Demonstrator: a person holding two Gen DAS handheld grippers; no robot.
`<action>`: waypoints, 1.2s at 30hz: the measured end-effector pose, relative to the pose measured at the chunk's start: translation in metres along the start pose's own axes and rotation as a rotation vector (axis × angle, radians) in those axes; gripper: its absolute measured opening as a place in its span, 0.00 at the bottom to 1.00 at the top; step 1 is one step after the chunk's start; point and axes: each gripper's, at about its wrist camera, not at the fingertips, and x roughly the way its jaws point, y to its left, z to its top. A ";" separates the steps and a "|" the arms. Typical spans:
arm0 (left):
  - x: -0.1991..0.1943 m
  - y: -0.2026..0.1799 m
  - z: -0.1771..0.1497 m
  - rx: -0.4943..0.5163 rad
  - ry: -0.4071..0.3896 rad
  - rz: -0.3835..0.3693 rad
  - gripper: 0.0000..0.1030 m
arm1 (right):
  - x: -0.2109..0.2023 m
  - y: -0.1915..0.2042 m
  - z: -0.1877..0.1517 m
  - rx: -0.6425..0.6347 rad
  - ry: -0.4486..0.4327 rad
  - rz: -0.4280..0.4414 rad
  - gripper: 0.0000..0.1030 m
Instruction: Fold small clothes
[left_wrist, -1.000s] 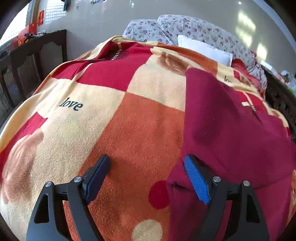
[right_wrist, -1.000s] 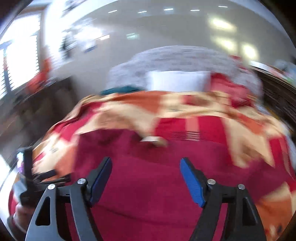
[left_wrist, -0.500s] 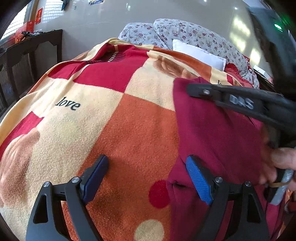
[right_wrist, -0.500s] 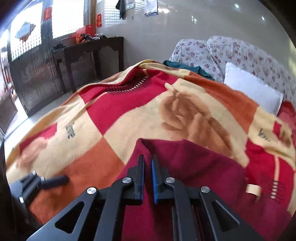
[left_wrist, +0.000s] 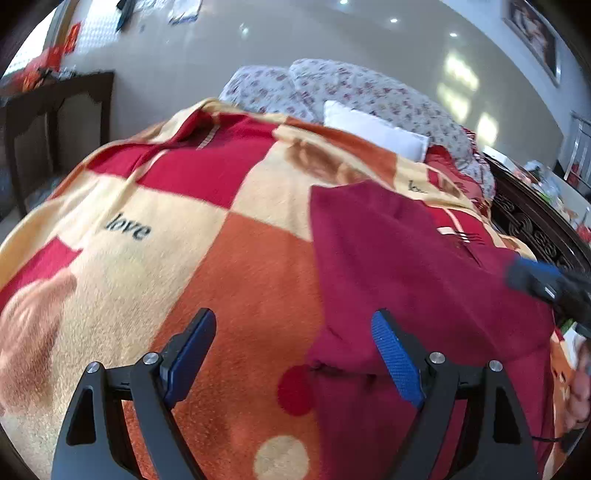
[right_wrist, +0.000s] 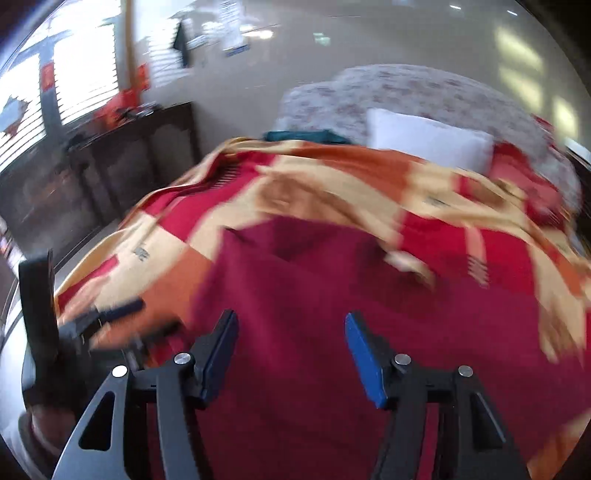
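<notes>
The maroon garment (left_wrist: 417, 266) lies flat on the patterned blanket (left_wrist: 155, 221), its near edge under my left gripper (left_wrist: 295, 354)'s right finger; both my left and right gripper (right_wrist: 291, 354) gape wide, holding nothing. If I close now I could pinch blanket along with cloth, dragging the fold crooked. Half a second ago my right fingers were pressed together; now they've parted.
</notes>
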 end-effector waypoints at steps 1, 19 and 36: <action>-0.002 -0.004 0.000 0.017 -0.012 -0.007 0.83 | -0.010 -0.013 -0.008 0.035 0.010 -0.028 0.62; 0.043 -0.056 0.024 0.025 0.106 0.014 0.86 | -0.058 -0.177 -0.069 0.401 -0.008 -0.283 0.43; 0.068 -0.043 0.011 -0.003 0.162 -0.032 0.97 | -0.106 -0.295 -0.135 0.824 -0.117 -0.333 0.74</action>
